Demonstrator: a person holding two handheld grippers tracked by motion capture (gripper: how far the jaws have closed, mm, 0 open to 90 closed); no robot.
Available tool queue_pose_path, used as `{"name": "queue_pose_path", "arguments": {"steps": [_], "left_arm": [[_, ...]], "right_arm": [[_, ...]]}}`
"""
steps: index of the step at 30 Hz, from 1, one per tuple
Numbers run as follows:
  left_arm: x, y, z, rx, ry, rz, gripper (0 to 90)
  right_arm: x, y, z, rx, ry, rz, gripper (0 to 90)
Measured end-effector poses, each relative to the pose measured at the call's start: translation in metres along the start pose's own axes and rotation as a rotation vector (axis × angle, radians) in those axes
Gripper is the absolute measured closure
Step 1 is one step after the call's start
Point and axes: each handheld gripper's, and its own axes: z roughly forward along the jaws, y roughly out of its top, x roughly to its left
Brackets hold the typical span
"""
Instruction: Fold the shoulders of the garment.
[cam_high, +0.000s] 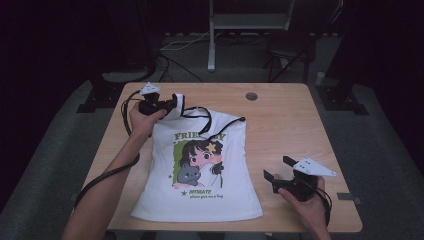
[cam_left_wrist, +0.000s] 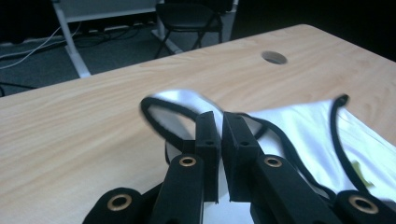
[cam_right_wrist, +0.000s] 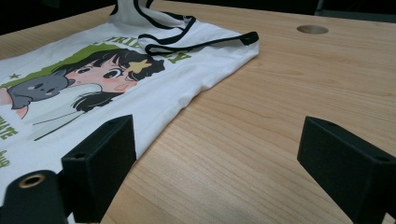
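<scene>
Folding barely begun: left gripper (cam_high: 172, 104) clamps the white top's (cam_high: 200, 190) black-trimmed strap (cam_left_wrist: 161, 116); right gripper (cam_high: 276, 172) waits beside it, jaws spread.

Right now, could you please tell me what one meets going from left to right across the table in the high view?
Left gripper pinching the shirt's strap → white printed shirt → round hole in the table → right gripper, fingers open.
</scene>
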Motion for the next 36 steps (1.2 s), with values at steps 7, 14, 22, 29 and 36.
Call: {"name": "queue_pose_path", "arguments": {"steps": [7,14,22,29,36], "left_arm": [[-0.021,-0.02,0.0,0.062,-0.019,0.076,85.7],[-0.036,-0.039,0.0,0.114,-0.024,0.165,84.6],[-0.043,-0.042,0.0,0.137,-0.092,0.21,70.6],[-0.054,-0.039,0.008,0.155,-0.092,0.292,52.6],[-0.062,-0.033,0.028,0.178,-0.093,0.362,46.3]], "right_arm": [[0.0,0.0,0.0,0.0,0.002,-0.007,10.9],[0.0,0.0,0.0,0.0,0.003,-0.008,10.9],[0.001,0.0,0.0,0.001,0.002,-0.013,10.9],[0.002,0.0,0.0,0.002,0.009,-0.014,10.9],[0.002,0.0,0.0,0.0,0.007,-0.014,10.9]]}}
